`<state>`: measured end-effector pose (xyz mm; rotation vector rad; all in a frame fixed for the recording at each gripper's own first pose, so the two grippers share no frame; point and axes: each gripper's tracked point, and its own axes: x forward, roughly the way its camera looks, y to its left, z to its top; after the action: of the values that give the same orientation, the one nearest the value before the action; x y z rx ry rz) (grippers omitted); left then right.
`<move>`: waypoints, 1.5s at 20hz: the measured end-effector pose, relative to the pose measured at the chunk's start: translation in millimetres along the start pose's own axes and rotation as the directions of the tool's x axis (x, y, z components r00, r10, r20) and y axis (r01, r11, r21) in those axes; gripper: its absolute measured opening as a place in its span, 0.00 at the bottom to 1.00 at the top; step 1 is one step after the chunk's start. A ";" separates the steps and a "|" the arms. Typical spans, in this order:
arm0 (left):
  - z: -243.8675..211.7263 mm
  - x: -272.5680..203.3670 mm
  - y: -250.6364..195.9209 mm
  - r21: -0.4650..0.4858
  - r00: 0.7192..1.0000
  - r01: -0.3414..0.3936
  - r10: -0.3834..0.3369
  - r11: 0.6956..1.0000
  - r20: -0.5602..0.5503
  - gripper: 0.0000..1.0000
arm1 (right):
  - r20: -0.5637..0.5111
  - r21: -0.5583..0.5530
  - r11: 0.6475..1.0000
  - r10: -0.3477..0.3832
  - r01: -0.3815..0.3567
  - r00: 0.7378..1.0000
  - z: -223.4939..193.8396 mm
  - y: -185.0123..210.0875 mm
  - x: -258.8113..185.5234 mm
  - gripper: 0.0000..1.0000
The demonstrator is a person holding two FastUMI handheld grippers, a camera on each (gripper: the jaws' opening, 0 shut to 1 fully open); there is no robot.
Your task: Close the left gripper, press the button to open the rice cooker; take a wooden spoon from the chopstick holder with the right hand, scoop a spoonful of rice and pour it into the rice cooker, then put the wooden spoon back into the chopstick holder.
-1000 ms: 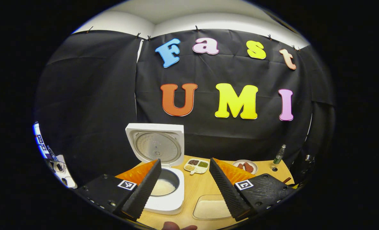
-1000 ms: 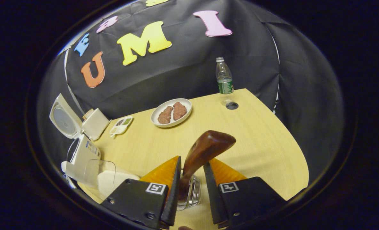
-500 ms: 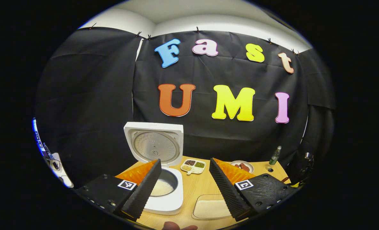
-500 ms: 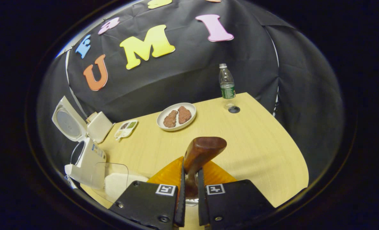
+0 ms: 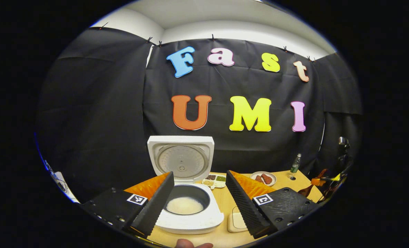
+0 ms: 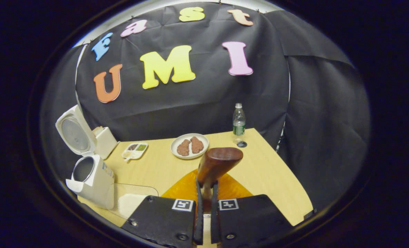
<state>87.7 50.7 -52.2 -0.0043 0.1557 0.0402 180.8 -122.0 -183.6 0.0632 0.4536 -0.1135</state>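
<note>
The white rice cooker [image 5: 190,220] stands open with its lid [image 5: 182,160] upright, and white rice lies in its pot [image 5: 184,205]. My left gripper [image 5: 200,174] is open, held back from the cooker, which shows between its fingers. My right gripper [image 6: 204,187] is shut on the handle of the dark wooden spoon [image 6: 220,161], whose end sticks up above the fingers. The chopstick holder is hidden behind those fingers. Off to the left in the right gripper view stands the cooker [image 6: 89,175]. Beside it is a clear container of rice [image 6: 132,199].
On the wooden table [image 6: 269,179] are a plate with two pieces of meat [image 6: 189,145], a divided dish of grains [image 6: 134,150], a plastic bottle [image 6: 238,120] and a white box [image 6: 104,139] behind the cooker. The clear rice container [image 5: 237,222] sits right of the cooker.
The right gripper closed on the spoon handle and rose, so the table looks farther away. The left gripper's view shifted, bringing the cooker to the centre between its open fingers.
</note>
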 end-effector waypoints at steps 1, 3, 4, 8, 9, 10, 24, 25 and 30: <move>-2.1 -2.9 5.9 0.006 1.000 0.015 -0.015 1.000 0.006 0.96 | 0.014 -0.018 1.000 -0.007 0.007 1.000 5.9 7.0 -8.8 0.13; -3.7 -7.8 12.7 0.002 0.999 0.051 -0.051 0.999 0.017 0.95 | 0.049 -0.054 0.998 -0.020 0.023 0.999 18.9 23.5 -24.7 0.13; -2.3 -9.7 17.9 0.004 0.998 0.062 -0.063 0.998 0.030 0.96 | 0.065 -0.065 0.998 -0.019 0.023 0.998 25.2 34.7 -30.9 0.13; -2.2 -18.8 45.0 -0.001 0.997 0.059 -0.059 0.998 0.049 0.96 | 0.093 -0.108 0.994 0.024 -0.014 0.995 32.2 90.1 -41.3 0.13; -1.8 -23.4 49.0 -0.006 0.997 0.061 -0.060 0.998 0.053 0.96 | 0.096 -0.131 0.991 0.034 -0.021 0.995 29.2 101.9 -39.6 0.13; 0.3 -27.8 55.1 -0.009 0.997 0.059 -0.058 0.998 0.057 0.96 | 0.097 -0.152 0.988 0.046 -0.031 0.994 25.5 115.9 -38.1 0.13; -18.6 -64.2 112.1 -0.018 0.995 -0.096 0.095 0.995 -0.026 0.94 | 0.001 -0.380 0.922 0.081 -0.075 0.997 -85.2 179.7 32.1 0.13; -20.3 -64.1 111.9 -0.024 0.994 -0.105 0.104 0.994 -0.035 0.94 | 0.003 -0.405 0.912 0.080 -0.072 0.997 -90.4 181.5 37.3 0.13; -27.4 -65.5 111.2 -0.036 0.988 -0.140 0.137 0.989 -0.071 0.94 | -0.005 -0.415 0.906 0.086 -0.080 0.996 -109.8 188.8 55.9 0.13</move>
<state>14.4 159.0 -69.2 -0.0353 0.2239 0.1825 206.4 69.4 -300.0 -0.3378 0.4526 0.0684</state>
